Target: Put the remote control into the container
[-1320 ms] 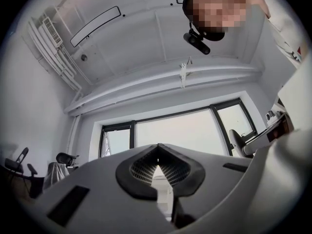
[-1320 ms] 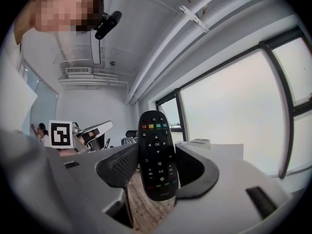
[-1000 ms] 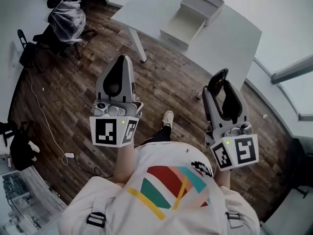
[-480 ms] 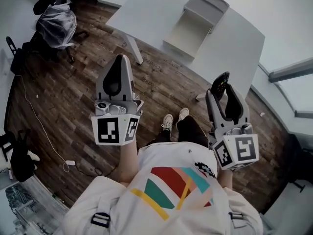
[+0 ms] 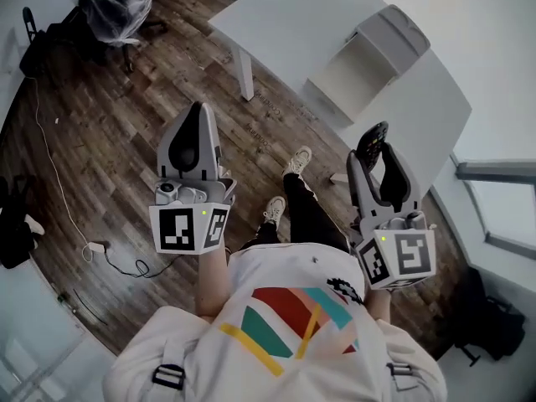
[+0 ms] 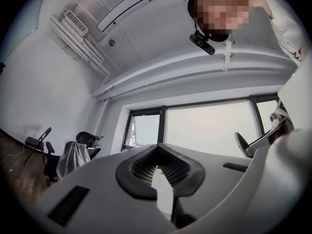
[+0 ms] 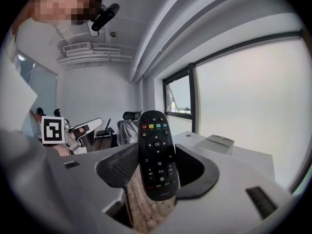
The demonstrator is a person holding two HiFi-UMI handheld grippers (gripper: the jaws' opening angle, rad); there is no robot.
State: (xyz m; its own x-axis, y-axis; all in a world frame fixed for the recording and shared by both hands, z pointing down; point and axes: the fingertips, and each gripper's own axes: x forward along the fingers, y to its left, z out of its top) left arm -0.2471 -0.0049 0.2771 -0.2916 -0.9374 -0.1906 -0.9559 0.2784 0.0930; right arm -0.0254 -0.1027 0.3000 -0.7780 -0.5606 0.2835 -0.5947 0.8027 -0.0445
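Right tool (image 5: 373, 154): pinching the black button-faced remote control (image 7: 157, 152), held over the wooden floor (image 5: 109, 107).
Remote print: "OK" on centre key.
Left tool (image 5: 197, 120): pressed together, empty.
Container: white open-lidded box (image 5: 360, 69) on white desk (image 5: 285, 15).

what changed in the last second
The person has stepped toward the table and container, one leg now striding forward; both sit further right in the head view. Unchanged: right gripper clamps the remote control, left gripper shut, empty.

Remote control (image 7: 157, 155), round middle button (image 7: 157, 144): "OK"
Small key (image 7: 160, 171) at 6 o'clock from the middle button: "0-9"
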